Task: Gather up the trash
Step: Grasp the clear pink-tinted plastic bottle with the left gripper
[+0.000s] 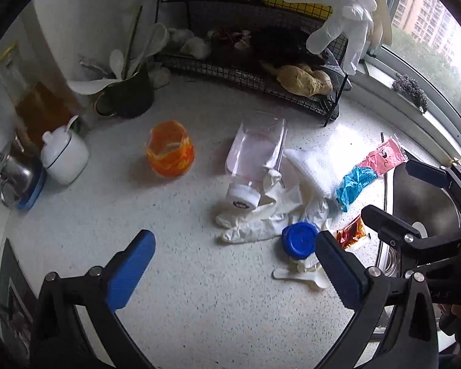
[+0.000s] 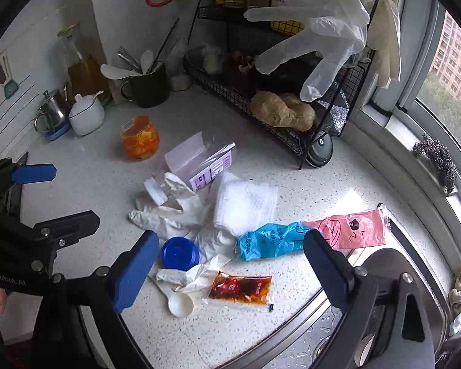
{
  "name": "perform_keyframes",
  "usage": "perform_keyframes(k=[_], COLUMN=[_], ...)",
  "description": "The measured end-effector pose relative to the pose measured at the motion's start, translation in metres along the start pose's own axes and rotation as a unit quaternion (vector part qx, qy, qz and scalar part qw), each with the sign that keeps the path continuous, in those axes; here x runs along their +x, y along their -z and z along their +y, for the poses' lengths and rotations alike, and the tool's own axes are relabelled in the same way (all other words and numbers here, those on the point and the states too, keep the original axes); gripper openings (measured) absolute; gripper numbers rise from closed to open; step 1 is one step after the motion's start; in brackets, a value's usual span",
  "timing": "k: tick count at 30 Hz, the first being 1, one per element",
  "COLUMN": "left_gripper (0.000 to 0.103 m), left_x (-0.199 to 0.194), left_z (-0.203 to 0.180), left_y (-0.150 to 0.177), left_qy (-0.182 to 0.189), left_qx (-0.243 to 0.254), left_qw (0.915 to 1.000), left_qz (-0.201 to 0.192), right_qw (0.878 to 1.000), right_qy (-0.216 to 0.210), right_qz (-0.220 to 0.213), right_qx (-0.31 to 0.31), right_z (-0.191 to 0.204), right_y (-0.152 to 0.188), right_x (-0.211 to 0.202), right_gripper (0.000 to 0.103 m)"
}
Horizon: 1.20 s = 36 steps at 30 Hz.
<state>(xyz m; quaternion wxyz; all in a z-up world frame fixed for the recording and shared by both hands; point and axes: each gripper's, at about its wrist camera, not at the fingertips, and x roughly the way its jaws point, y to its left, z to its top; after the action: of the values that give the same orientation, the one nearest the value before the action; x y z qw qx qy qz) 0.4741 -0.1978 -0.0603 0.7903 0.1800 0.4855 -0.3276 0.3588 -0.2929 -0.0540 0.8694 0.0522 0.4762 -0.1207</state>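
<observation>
Trash lies on the speckled white counter (image 1: 184, 276): an empty clear plastic bottle (image 1: 255, 156) on its side, white gloves (image 1: 261, 221), a blue lid (image 1: 299, 238), a white tissue (image 1: 316, 166), blue (image 1: 355, 184) and pink (image 1: 384, 155) wrappers, a sauce packet (image 1: 352, 233) and a white spoon (image 1: 301, 276). The same pile shows in the right wrist view: bottle (image 2: 199, 160), gloves (image 2: 172, 209), lid (image 2: 179, 253), tissue (image 2: 246, 206), blue wrapper (image 2: 270, 240), pink wrapper (image 2: 353, 227), packet (image 2: 239, 289), spoon (image 2: 178, 303). My left gripper (image 1: 233, 264) is open and empty, near the lid. My right gripper (image 2: 230, 264) is open and empty, above the packet.
An orange plastic cup (image 1: 170, 150), a white sugar jar (image 1: 64, 156), a steel pot (image 1: 13, 169), an oil bottle (image 1: 37, 98) and a dark mug of utensils (image 1: 129, 92) stand at the back left. A black wire rack (image 1: 261, 73) stands behind. A steel sink (image 2: 368, 323) is at right.
</observation>
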Motion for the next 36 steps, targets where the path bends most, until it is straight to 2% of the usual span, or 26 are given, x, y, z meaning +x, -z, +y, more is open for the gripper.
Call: perform_keyframes(k=[6,12,25,26,28,30,36], left_gripper=[0.103,0.103,0.103,0.101,0.091,0.072,0.07], left_x=[0.04,0.077,0.141,0.144,0.148,0.153,0.144], left_z=[-0.006,-0.016,-0.015,-0.016,-0.016,-0.017,-0.019], left_y=[-0.049,-0.079,-0.103,-0.103,-0.101,-0.098,-0.091], left_qy=[0.026,0.034,0.076,0.079,0.084,0.089,0.108], left_qx=[0.061,0.113,0.126,0.126,0.129,0.13,0.126], left_qw=[0.9975,0.992,0.9841,0.9836,0.9823,0.9808,0.9818], left_qz=[0.023,0.045,0.1,0.101,0.107,0.116,0.092], right_qw=[0.998,0.993,0.987,0.986,0.986,0.985,0.986], right_qy=[0.034,0.049,0.07,0.069,0.069,0.062,0.057], right_qz=[0.014,0.036,0.075,0.078,0.082,0.084,0.077], right_qx=[0.057,0.103,0.126,0.128,0.129,0.134,0.133], right_z=[-0.022,-0.043,-0.065,-0.066,-0.067,-0.068,-0.065], right_y=[-0.02,-0.03,-0.039,-0.039,-0.038,-0.037,-0.039], right_x=[0.025,0.053,0.096,0.098,0.102,0.104,0.1], right_gripper=[0.095,0.095,0.095,0.095,0.095,0.095,0.095])
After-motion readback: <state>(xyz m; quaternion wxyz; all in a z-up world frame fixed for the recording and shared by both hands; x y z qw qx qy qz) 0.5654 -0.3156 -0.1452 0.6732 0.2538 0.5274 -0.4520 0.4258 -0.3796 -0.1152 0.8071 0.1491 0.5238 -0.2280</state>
